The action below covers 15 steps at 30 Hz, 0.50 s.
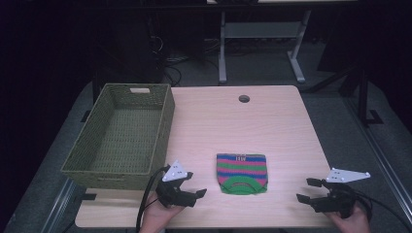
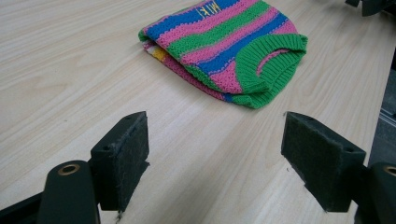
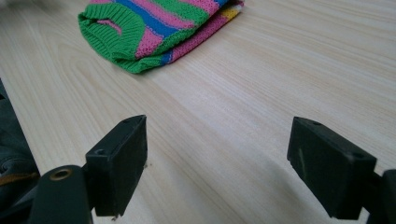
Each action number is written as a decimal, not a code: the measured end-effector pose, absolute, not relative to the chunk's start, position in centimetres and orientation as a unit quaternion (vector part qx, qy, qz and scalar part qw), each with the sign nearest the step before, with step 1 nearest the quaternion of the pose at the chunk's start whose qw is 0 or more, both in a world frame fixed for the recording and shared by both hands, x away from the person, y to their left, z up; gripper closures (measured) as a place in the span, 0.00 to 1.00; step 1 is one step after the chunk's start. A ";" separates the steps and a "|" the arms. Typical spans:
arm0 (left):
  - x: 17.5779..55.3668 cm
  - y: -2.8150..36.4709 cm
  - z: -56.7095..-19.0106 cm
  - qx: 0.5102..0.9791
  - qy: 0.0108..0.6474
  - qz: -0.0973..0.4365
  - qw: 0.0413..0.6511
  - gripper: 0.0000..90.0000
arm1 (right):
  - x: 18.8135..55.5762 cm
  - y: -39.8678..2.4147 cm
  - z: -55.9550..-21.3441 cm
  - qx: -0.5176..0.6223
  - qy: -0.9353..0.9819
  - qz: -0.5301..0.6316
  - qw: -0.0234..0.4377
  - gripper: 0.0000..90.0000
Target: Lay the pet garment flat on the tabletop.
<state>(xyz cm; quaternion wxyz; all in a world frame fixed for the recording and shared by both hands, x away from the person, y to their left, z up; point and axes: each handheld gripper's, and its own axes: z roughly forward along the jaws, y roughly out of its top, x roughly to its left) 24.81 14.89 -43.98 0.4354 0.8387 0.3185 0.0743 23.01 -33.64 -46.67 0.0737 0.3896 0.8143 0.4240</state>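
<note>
A small folded knit sweater with pink, blue and green stripes and a green collar lies flat on the wooden table, near its front edge. My left gripper sits just left of it, open, jaws empty. My right gripper rests farther off at the right, also open and empty. In the left gripper view the sweater lies ahead between the spread jaws. From the right gripper view the sweater is ahead and to the left of the open jaws.
A green woven basket with nothing in it stands on the table's left side, overhanging the edge. A round cable hole is at the back. Desk legs and cables stand on the dark floor beyond.
</note>
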 end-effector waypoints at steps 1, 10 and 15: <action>24.8 14.9 -44.0 0.839 0.319 0.074 0.435 0.25 | 23.1 -33.7 -46.7 0.389 0.814 0.425 0.073 0.21; 24.7 15.0 -43.8 0.839 0.313 0.079 0.438 0.25 | 23.5 -33.5 -46.6 0.389 0.812 0.432 0.059 0.20; 24.6 15.0 -43.7 0.838 0.312 0.078 0.441 0.25 | 23.9 -33.1 -46.3 0.387 0.810 0.437 0.054 0.20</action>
